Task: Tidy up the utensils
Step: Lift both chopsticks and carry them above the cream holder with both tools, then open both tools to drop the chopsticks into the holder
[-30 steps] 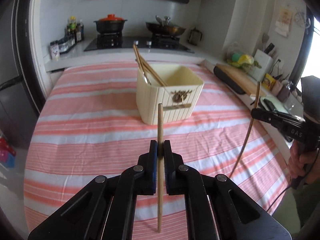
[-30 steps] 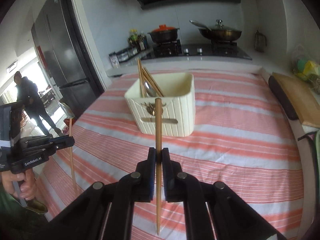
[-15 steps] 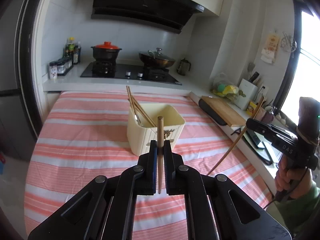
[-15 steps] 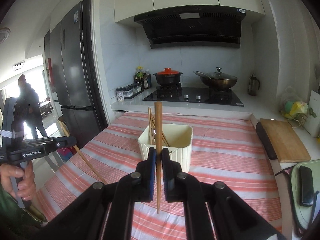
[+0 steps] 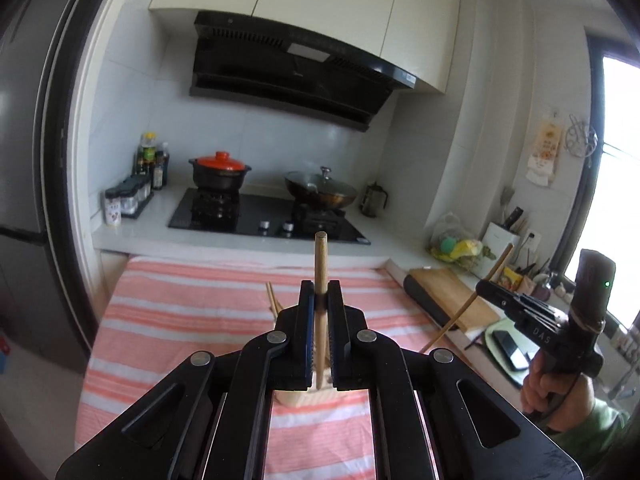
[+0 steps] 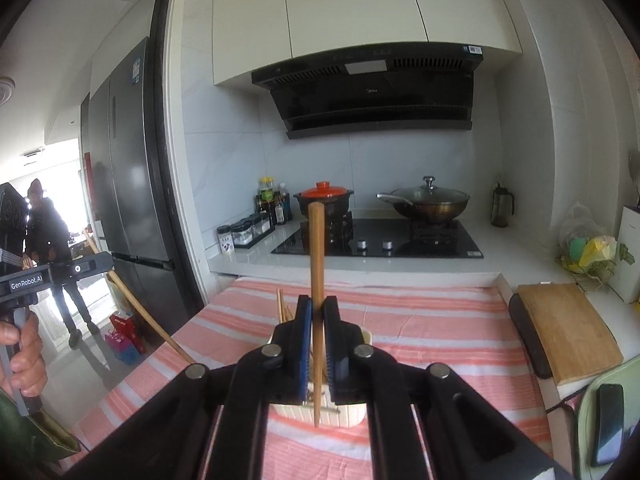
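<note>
Two chopsticks are in your grip, one per gripper. Your left gripper (image 5: 320,306) has its fingers pinched on a pale chopstick (image 5: 321,256) that stands upright, its top end at 12 o'clock above the pads and its lower end showing below them. Your right gripper (image 6: 317,320) pinches a darker chopstick (image 6: 316,248) the same way, upright, leaning slightly, with its lower tip in front of the bin. The cream bin (image 6: 358,410) sits on the striped cloth (image 6: 420,320) directly behind both grippers and is mostly hidden by their fingers; more chopsticks (image 6: 281,306) stick out of it at about 11 o'clock of the right gripper's pads. In the left view, your right hand (image 5: 554,394) holds its gripper at 3 o'clock, its chopstick slanting up toward 1 o'clock. In the right view, your left hand (image 6: 24,354) is at 9 o'clock, its chopstick slanting down toward 4 o'clock. A cutting board (image 6: 568,328) lies at 3 o'clock beside the cloth. Beyond the cloth at 12 o'clock a red-lidded pot (image 6: 325,196) and a lidded wok (image 6: 426,200) stand on the hob. A person (image 6: 48,248) stands in the doorway at 9 o'clock.
</note>
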Demonstrator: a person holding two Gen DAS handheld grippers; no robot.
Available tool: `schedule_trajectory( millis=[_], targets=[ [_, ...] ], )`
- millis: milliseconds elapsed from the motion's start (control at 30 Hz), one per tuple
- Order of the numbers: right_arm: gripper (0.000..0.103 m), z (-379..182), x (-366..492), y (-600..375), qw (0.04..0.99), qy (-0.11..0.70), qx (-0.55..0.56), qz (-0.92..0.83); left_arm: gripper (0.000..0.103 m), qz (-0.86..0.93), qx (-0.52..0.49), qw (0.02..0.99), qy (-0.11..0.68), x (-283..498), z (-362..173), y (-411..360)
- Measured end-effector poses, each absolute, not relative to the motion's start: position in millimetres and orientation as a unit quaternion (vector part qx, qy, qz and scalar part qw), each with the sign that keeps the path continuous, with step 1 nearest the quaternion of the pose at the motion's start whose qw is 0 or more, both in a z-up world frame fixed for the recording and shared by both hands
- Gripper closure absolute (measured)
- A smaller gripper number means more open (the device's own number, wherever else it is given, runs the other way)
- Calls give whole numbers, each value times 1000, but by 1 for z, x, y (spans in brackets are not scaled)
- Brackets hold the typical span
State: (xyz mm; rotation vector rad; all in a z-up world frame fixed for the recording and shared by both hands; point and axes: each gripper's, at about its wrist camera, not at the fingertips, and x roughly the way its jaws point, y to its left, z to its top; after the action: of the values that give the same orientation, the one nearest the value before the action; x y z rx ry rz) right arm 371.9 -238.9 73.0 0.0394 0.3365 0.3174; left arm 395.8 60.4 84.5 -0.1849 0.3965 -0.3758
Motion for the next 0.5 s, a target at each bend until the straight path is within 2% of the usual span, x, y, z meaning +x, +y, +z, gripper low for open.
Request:
schedule_trajectory(
  millis=[167,233,367,500],
  targets=[
    [97,82,420,-226,977,132,20,164,99,-170,-89,958,213,461,79,42],
    [97,74,446,-218,976,145,6,164,99,-171,-91,952,236,487,67,34],
    [97,49,490,-210,964,209,-14,162,99,-178,-71,933,304,530,38,9],
    [97,14,541,-206,929,335,-23,158,99,-176,-33,903,391,570,-1,-18]
  ],
)
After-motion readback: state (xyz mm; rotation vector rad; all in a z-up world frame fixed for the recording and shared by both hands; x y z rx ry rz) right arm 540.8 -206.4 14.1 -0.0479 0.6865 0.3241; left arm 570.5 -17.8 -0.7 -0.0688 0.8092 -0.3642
